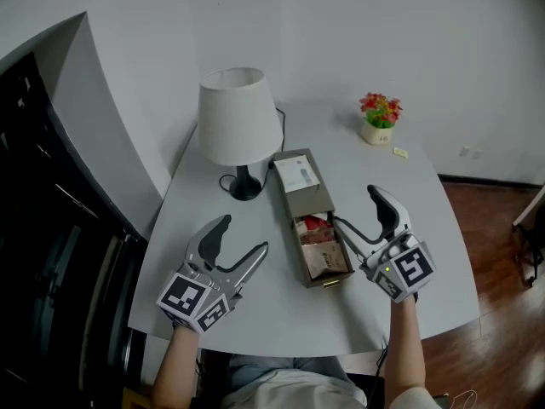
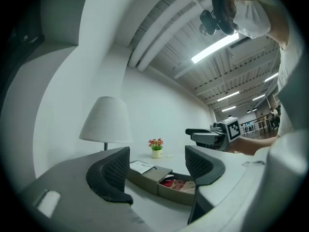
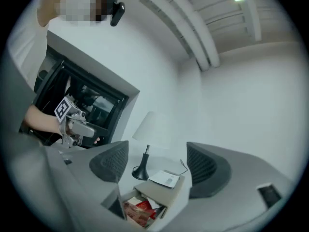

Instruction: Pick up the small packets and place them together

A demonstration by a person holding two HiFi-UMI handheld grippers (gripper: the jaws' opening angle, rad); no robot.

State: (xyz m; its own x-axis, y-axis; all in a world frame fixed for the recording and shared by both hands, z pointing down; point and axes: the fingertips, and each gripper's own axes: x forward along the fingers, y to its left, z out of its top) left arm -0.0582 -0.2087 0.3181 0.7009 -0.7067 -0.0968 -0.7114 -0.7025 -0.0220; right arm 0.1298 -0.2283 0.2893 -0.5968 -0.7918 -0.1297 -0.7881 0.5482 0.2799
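Left gripper: the left gripper [image 1: 245, 233] is hovering over the bare near-left part of the white table [image 1: 255, 313], its jaws standing wide apart with nothing between them.
Right gripper: the right gripper [image 1: 355, 206] is hanging just right of the open drawer [image 1: 334, 281], its jaws also spread wide and gripping nothing.
Task's things: the small packets [image 1: 320, 244], red and tan, are lying together inside the drawer, which is sticking out of a flat tan box [image 1: 308, 201] at the table's middle.
Possible straggler: a small pale item [image 1: 400, 152] is lying near the flower pot [image 1: 378, 131], well apart from the drawer; I cannot tell whether it is a packet.
Step in hand: in my judgement the gathering is looking nearly done, and the right gripper is standing free for one more fetch.
Doing it well: if that item is a packet, the right gripper is the nearer one. It is best brought in low and level, with the jaws straddling the thin edges and clear of the pot. The release should come above the drawer, so the stack is not getting disturbed.
Hazard: the lamp [image 1: 234, 116] and its cord are standing close behind the box.
Writing: a white card [image 1: 296, 175] is lying on the box top, its print too small to read, and the packet printing is not legible either. The gripper cubes are showing only square black-and-white markers.
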